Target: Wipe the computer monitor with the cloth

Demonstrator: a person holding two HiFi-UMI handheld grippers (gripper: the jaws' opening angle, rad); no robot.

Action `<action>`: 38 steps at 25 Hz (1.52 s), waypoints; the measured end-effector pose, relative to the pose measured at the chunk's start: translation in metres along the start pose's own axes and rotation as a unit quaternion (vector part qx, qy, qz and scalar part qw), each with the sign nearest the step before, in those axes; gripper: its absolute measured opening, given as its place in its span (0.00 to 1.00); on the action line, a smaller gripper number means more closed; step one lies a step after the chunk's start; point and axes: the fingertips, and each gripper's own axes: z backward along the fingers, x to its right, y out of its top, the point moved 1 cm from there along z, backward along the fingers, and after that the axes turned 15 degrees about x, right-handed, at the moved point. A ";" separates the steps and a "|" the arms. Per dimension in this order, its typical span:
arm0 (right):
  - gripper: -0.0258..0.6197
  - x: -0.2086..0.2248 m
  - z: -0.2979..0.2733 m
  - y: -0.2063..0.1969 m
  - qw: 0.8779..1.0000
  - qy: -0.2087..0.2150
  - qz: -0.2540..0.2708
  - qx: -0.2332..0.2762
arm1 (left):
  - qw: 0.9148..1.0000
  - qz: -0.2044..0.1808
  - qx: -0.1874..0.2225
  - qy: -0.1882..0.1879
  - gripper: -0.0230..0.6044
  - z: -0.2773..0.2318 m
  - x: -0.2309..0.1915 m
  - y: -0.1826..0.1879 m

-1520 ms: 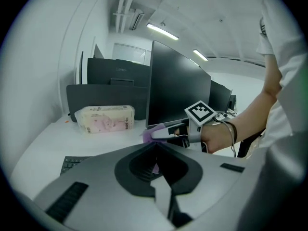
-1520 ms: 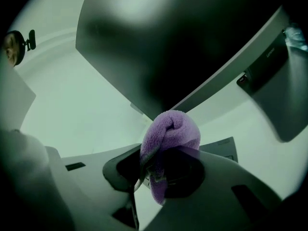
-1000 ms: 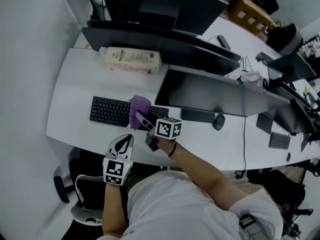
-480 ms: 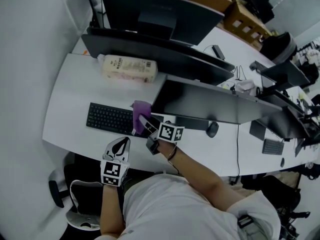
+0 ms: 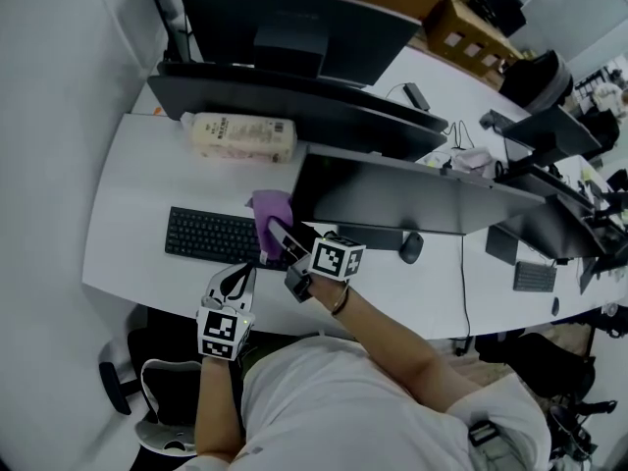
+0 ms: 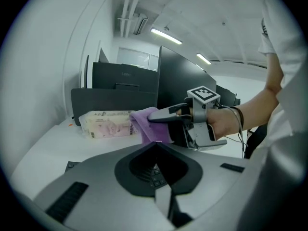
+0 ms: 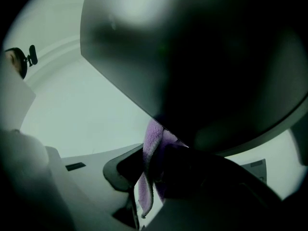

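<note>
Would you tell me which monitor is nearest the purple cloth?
The monitor in front of the person, just right of the keyboard; the cloth in the right tongs is at its left edge, while the other monitors stand farther back.

Head view: high above the person, facing steeply down on the desk [image 5: 137, 204]. It is far enough off to take in the keyboard [image 5: 211, 235], monitor [image 5: 392, 199], left gripper [image 5: 241, 279] and right gripper [image 5: 280, 239] at once.
Left gripper view: low at the desk's near edge, facing across it toward the monitor, with the right gripper close ahead.
Right gripper view: hard up against the monitor's dark screen, which fills most of the frame. The cloth [image 7: 151, 148] is right before the lens.
Shared by head and left gripper views: tissue pack [image 5: 240, 137], cloth, right gripper, monitor.
Shared by all three: cloth and monitor.
</note>
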 end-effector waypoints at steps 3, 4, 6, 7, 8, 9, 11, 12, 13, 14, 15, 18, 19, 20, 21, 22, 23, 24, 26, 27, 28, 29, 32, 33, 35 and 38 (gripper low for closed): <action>0.19 -0.015 0.000 0.012 1.000 0.015 0.005 0.009 | 1.000 -0.005 0.003 -0.005 0.04 -0.003 0.003 0.005; 0.19 -0.020 0.000 0.017 1.000 0.020 0.003 0.012 | 1.000 -0.007 0.005 -0.006 0.04 -0.003 0.004 0.008; 0.19 -0.033 0.000 0.028 0.999 0.031 0.004 0.021 | 1.000 -0.012 0.011 -0.010 0.04 -0.004 0.007 0.014; 0.19 -0.039 0.000 0.033 0.999 0.036 0.009 0.025 | 1.000 -0.015 0.013 -0.012 0.04 -0.005 0.008 0.018; 0.19 -0.045 0.001 0.038 0.999 0.040 0.014 0.027 | 1.000 -0.019 0.016 -0.015 0.04 -0.005 0.010 0.021; 0.19 -0.051 0.001 0.042 0.998 0.046 0.018 0.030 | 0.999 -0.022 0.018 -0.017 0.04 -0.006 0.011 0.025; 0.19 -0.065 0.001 0.051 0.997 0.061 0.020 0.037 | 0.999 -0.027 0.024 -0.020 0.04 -0.007 0.012 0.031; 0.19 -0.071 0.002 0.054 0.997 0.066 0.021 0.041 | 0.999 -0.029 0.026 -0.021 0.04 -0.007 0.012 0.034; 0.19 -0.076 0.002 0.058 0.996 0.071 0.022 0.044 | 0.999 -0.031 0.028 -0.022 0.04 -0.008 0.012 0.036; 0.19 -0.082 0.003 0.062 0.996 0.076 0.022 0.048 | 0.999 -0.034 0.031 -0.024 0.04 -0.009 0.013 0.039; 0.19 -0.087 0.003 0.066 0.995 0.081 0.023 0.051 | 0.998 -0.037 0.033 -0.026 0.04 -0.010 0.014 0.041; 0.19 -0.104 0.004 0.079 0.993 0.097 0.028 0.061 | 0.998 -0.045 0.040 -0.032 0.04 -0.012 0.018 0.052; 0.19 -0.110 0.005 0.083 0.992 0.102 0.031 0.065 | 0.997 -0.048 0.043 -0.033 0.04 -0.012 0.020 0.056; 0.19 -0.115 0.006 0.087 0.991 0.108 0.036 0.067 | 0.997 -0.051 0.047 -0.033 0.04 -0.012 0.021 0.060; 0.19 -0.121 0.008 0.091 0.990 0.114 0.040 0.070 | 0.997 -0.054 0.051 -0.033 0.04 -0.011 0.022 0.064; 0.19 -0.127 0.009 0.095 0.989 0.121 0.041 0.073 | 0.996 -0.056 0.056 -0.032 0.04 -0.010 0.023 0.068; 0.20 -0.134 0.009 0.100 0.988 0.129 0.040 0.077 | 0.996 -0.058 0.061 -0.031 0.04 -0.009 0.023 0.073; 0.19 -0.142 0.009 0.105 0.986 0.138 0.036 0.082 | 0.996 -0.059 0.065 -0.029 0.04 -0.008 0.024 0.077; 0.20 -0.157 0.009 0.117 0.984 0.152 0.031 0.091 | 0.995 -0.062 0.074 -0.027 0.04 -0.005 0.024 0.085; 0.19 -0.163 0.008 0.122 0.983 0.157 0.031 0.093 | 0.995 -0.064 0.077 -0.026 0.04 -0.003 0.024 0.089; 0.19 -0.169 0.008 0.126 0.982 0.161 0.033 0.094 | 0.994 -0.067 0.080 -0.025 0.04 -0.002 0.024 0.092; 0.19 -0.174 0.009 0.129 0.981 0.164 0.033 0.095 | 0.994 -0.069 0.083 -0.025 0.04 -0.001 0.024 0.095; 0.20 -0.186 0.012 0.139 0.979 0.173 0.026 0.103 | 0.993 -0.075 0.089 -0.026 0.04 0.001 0.027 0.103; 0.20 -0.190 0.013 0.142 0.978 0.176 0.024 0.106 | 0.993 -0.076 0.090 -0.026 0.04 0.001 0.027 0.105; 0.20 -0.196 0.016 0.148 0.977 0.182 0.023 0.112 | 0.992 -0.080 0.092 -0.027 0.04 0.001 0.029 0.108; 0.19 -0.199 0.023 0.160 0.975 0.181 0.016 0.127 | 0.992 -0.083 0.093 -0.032 0.04 -0.002 0.034 0.110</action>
